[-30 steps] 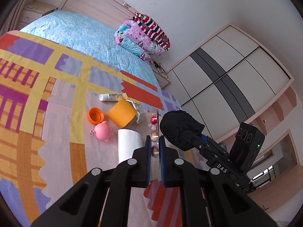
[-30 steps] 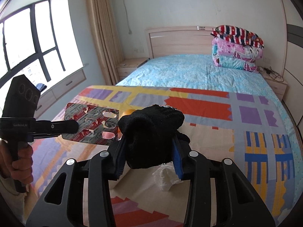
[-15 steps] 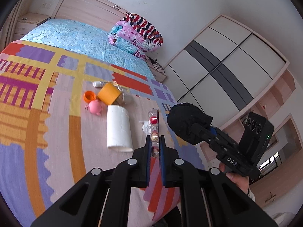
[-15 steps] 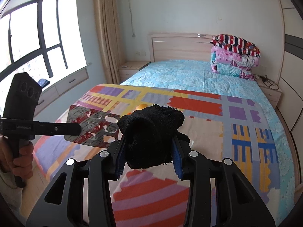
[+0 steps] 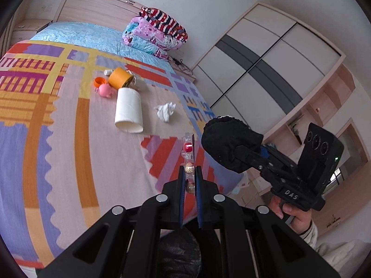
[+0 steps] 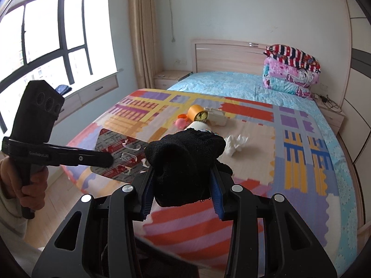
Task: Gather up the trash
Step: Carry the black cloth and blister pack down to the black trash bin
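Bedroom: patchwork bed (image 6: 301, 125) w/ paper roll (image 5: 129, 111), crumpled tissue (image 5: 165, 112), orange cup (image 5: 119, 78) on its side. Left gripper (image 5: 189, 180) clamps blister pack (image 6: 120, 155); right gripper (image 6: 183, 185) grips black sock (image 6: 185, 159), both off bed.

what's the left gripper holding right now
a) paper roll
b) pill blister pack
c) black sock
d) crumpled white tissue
b: the left gripper is shut on the blister pack, its edge pinched between the fingers, while the tissue lies on the bed.
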`<action>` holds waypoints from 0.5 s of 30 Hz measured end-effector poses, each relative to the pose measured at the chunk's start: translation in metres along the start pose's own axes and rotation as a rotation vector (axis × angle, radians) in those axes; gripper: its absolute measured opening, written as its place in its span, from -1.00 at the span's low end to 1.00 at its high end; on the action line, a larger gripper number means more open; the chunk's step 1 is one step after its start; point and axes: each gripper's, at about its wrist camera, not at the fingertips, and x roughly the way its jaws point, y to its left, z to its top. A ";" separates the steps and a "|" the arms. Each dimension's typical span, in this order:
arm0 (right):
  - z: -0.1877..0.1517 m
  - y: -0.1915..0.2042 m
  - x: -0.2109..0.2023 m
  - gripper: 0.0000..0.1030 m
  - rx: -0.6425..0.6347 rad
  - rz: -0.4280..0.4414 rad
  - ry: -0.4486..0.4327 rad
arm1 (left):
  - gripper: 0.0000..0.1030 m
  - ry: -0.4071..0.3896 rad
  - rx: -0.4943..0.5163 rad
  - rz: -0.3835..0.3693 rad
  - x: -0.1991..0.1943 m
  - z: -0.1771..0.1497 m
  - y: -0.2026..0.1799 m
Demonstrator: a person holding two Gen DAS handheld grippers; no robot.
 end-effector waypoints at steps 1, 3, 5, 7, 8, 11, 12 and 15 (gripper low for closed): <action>-0.005 0.004 -0.003 -0.21 -0.001 0.006 0.005 | -0.85 0.006 0.008 0.004 0.000 -0.004 -0.002; -0.015 0.010 -0.007 -0.21 -0.002 0.018 0.017 | -0.85 0.025 0.018 0.003 -0.001 -0.014 -0.004; -0.026 0.017 -0.010 -0.21 -0.005 0.029 0.037 | -0.85 0.048 0.027 -0.003 0.000 -0.026 -0.006; -0.038 0.021 -0.012 -0.21 0.007 0.043 0.060 | -0.85 0.076 0.032 -0.005 0.000 -0.040 -0.008; -0.042 0.021 -0.012 -0.21 0.015 0.051 0.071 | -0.85 0.085 0.041 -0.003 0.000 -0.046 -0.009; -0.061 0.027 -0.013 -0.21 0.021 0.060 0.105 | -0.85 0.119 0.054 -0.008 0.001 -0.065 -0.012; -0.067 0.028 -0.012 -0.21 0.028 0.065 0.116 | -0.85 0.126 0.049 -0.008 0.002 -0.069 -0.011; -0.089 0.031 -0.008 -0.20 0.043 0.085 0.170 | -0.85 0.166 0.035 -0.003 0.010 -0.086 -0.006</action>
